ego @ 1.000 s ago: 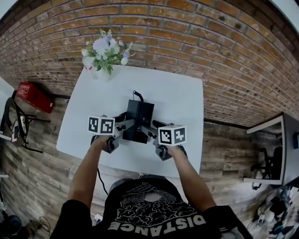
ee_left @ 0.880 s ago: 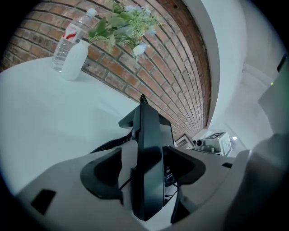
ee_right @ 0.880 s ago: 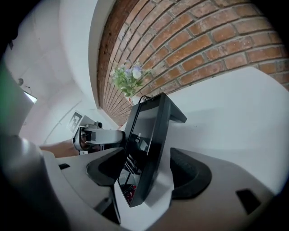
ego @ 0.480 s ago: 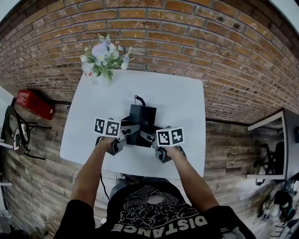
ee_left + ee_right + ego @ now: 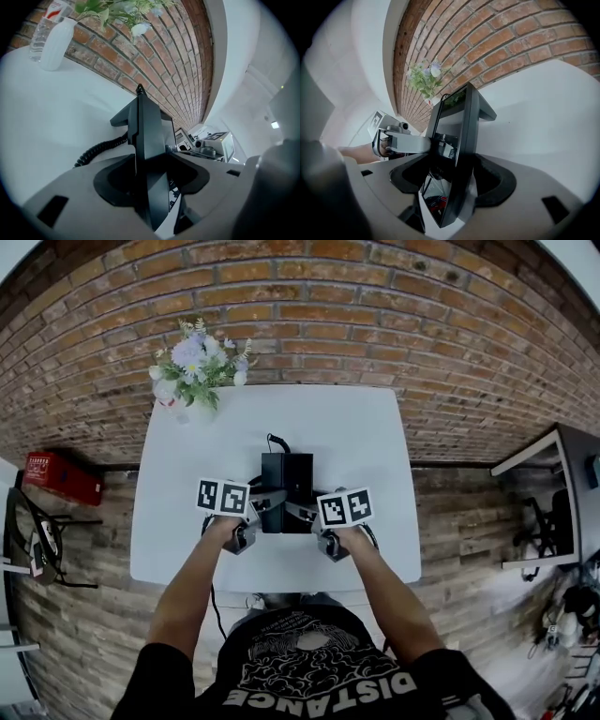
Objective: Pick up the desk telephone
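Nearest the camera, two forearms are seen reaching fwd, each hand wrapped round a grey two-jaw gripper w/ a marker cube. The left gripper (image 5: 265, 506) is set at the left side of the black, flat-bodied plastic desk telephone (image 5: 286, 480). The right gripper (image 5: 305, 512) is set at the phone's right side. Both are placed at the phone's near end.

In the left gripper view, the jaws of the left gripper (image 5: 151, 174) have just been closing w/ the phone's thin side edge between them. The pads appear pressed onto both its faces. In the right gripper view, the right gripper (image 5: 454, 176) is shown likewise: the phone's opposite edge is taken between the jaws and, as far as can be judged, clamped.

The phone's long axis is seen to run straight away from the person, so its body lies ahead of & between the grippers, and neither hand is nearer. Since both grips sit at the near end, a level, matched rise is judged to be needed. Otherwise the far end may droop or twist in the pads.

Whether the phone's base is already clear of the white tabletop (image 5: 361, 442) can't be told. A black coiled cord (image 5: 96, 151) is seen trailing left of the phone and may drag.

Beyond the phone, far left, a white vase of pale flowers (image 5: 192, 367) is stood. Behind it the red-brown brick wall (image 5: 375, 324) is seen.
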### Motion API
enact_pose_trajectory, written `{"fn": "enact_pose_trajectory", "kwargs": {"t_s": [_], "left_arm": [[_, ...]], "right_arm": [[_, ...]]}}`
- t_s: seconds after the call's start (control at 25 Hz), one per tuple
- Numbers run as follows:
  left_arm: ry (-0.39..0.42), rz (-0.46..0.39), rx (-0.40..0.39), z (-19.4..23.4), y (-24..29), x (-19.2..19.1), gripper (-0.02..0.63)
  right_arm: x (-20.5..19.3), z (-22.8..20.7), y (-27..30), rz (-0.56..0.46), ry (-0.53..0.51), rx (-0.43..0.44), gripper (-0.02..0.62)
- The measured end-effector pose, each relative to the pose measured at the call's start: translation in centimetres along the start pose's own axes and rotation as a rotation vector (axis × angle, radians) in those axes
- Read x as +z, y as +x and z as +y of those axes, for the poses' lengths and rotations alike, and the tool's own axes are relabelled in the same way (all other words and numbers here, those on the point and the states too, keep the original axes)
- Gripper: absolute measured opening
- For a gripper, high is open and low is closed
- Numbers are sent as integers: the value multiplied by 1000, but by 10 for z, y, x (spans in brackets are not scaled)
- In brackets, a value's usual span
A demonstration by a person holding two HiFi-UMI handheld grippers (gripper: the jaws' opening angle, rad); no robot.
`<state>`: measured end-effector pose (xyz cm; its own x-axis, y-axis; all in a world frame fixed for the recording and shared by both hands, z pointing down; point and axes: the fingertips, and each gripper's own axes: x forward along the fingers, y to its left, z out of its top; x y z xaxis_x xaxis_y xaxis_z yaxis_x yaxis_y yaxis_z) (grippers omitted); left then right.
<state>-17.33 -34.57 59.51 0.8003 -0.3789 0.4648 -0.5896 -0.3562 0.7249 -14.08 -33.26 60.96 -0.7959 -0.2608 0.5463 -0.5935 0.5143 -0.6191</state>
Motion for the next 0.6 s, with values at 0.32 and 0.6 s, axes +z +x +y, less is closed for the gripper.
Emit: {"fn": "enact_pose_trajectory", "kwargs": {"t_s": [0.32, 0.6], "left_arm": [[-15, -9, -10, -2, 0, 0, 210], [27, -13, -12, -11, 0, -2, 207]], "right_arm": [[-1, 0, -2, -30, 31, -15, 287], [-3, 2, -10, -58, 45, -34, 278]]}}
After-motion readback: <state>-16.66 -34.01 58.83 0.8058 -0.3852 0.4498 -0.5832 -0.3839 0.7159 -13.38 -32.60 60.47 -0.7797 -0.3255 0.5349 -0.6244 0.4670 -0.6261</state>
